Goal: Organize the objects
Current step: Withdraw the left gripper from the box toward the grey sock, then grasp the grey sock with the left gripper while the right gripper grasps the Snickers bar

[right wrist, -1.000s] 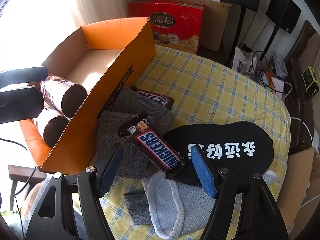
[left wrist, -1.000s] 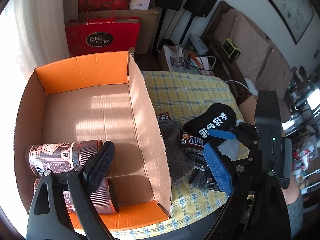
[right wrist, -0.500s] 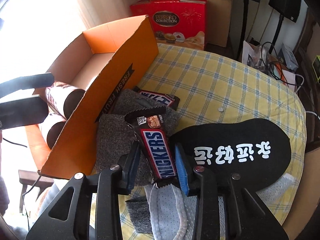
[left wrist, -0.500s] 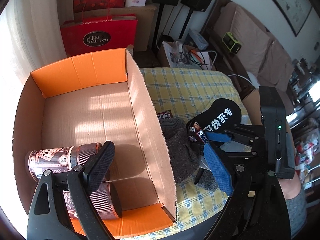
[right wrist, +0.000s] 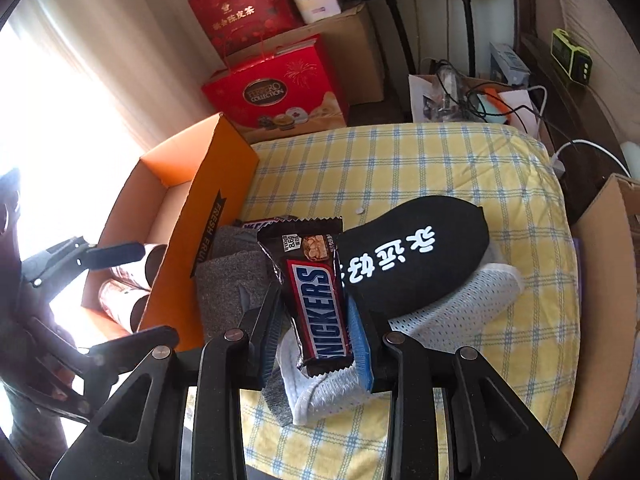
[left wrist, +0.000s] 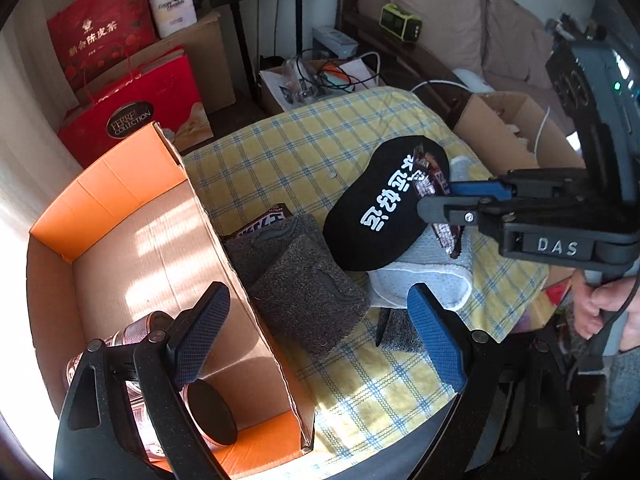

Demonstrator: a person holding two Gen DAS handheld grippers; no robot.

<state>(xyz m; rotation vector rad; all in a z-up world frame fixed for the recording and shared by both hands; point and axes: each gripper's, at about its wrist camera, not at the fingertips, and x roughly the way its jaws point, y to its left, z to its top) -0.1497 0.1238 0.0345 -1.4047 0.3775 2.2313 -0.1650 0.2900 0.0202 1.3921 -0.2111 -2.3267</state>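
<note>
My right gripper (right wrist: 316, 320) is shut on a Snickers bar (right wrist: 316, 292) and holds it lifted over the socks; it shows from the side in the left wrist view (left wrist: 444, 200). My left gripper (left wrist: 316, 332) is open and empty, straddling the right wall of the orange cardboard box (left wrist: 224, 240). Two copper cans (left wrist: 140, 340) lie in the box's near corner. A second Snickers bar (left wrist: 264, 222) lies half under grey socks (left wrist: 304, 292). A black sock with white characters (right wrist: 412, 260) lies on a white mesh sock (right wrist: 452, 308).
The objects lie on a yellow checked cloth (right wrist: 400, 168). A red Ferrero bag (right wrist: 276, 92) and cardboard cartons stand behind the table. Another open carton (left wrist: 516, 136) stands at the right. Cables and a sofa lie beyond.
My right gripper closed on the Snickers bar and lifted it off the grey socks. My left gripper swung right, from over the cans to over the box wall.
</note>
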